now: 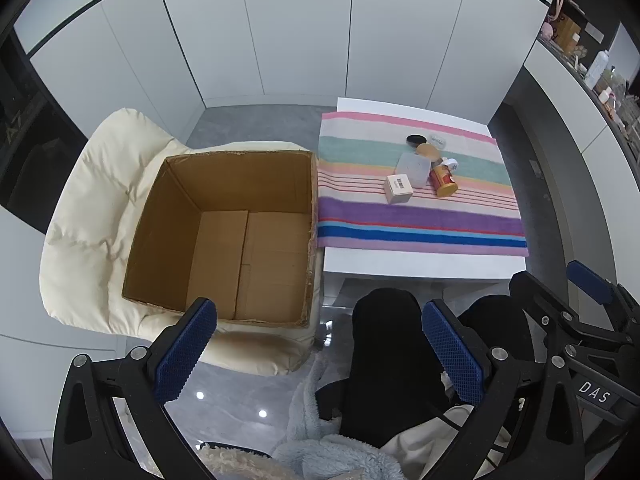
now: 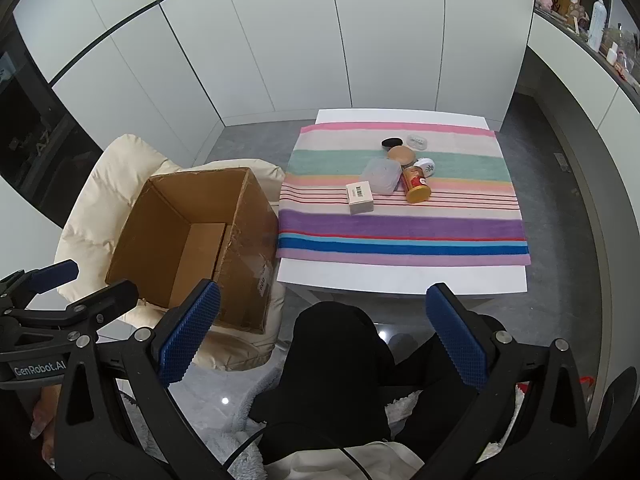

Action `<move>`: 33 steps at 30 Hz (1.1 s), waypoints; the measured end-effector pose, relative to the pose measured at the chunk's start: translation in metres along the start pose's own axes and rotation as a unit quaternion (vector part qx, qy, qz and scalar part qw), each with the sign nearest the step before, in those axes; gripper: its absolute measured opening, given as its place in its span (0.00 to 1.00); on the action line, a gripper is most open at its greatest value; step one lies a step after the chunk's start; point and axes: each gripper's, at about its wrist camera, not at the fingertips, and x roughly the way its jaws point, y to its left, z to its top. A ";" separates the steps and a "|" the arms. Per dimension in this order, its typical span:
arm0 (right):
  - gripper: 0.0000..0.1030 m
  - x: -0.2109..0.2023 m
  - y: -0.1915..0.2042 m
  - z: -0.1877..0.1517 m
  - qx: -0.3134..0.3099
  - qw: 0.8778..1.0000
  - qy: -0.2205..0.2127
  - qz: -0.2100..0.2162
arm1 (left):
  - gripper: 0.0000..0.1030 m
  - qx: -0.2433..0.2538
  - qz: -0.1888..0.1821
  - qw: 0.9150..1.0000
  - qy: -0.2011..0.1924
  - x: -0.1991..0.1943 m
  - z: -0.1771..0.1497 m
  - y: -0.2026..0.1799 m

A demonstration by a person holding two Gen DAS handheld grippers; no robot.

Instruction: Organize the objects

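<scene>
An open cardboard box point(image 1: 224, 236) stands empty on a cream cushioned chair point(image 1: 92, 216); it also shows in the right wrist view point(image 2: 188, 240). On a striped towel point(image 2: 400, 232) lie a small white box point(image 2: 360, 198), a translucent square container point(image 2: 382, 176), a red and gold can point(image 2: 416, 186) on its side, a wooden round lid point(image 2: 401, 155), a black round item point(image 2: 392, 143) and a white round jar point(image 2: 426, 167). My left gripper point(image 1: 320, 352) and right gripper point(image 2: 324, 336) are both open and empty, held above my lap, well short of the objects.
The towel covers a small white table point(image 2: 400, 280) in front of white cabinet doors point(image 2: 320, 40). A shelf with bottles and clutter point(image 2: 600, 24) runs along the right. My legs in black point(image 2: 340, 360) are below the table edge.
</scene>
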 end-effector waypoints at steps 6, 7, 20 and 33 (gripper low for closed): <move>1.00 0.001 -0.001 0.000 0.001 1.000 0.000 -0.001 | 1.00 -0.001 -0.001 1.000 0.001 -0.001 0.002 0.002; 1.00 0.001 -0.001 -0.001 0.001 1.000 -0.001 -0.001 | 1.00 -0.001 -0.001 1.000 0.002 -0.001 0.002 0.002; 1.00 0.002 -0.001 -0.001 0.000 1.000 0.000 -0.001 | 1.00 -0.002 0.000 1.000 0.003 -0.001 0.002 -0.001; 1.00 0.002 -0.001 -0.002 0.001 1.000 0.001 -0.001 | 1.00 0.000 0.001 1.000 0.002 -0.001 0.001 -0.001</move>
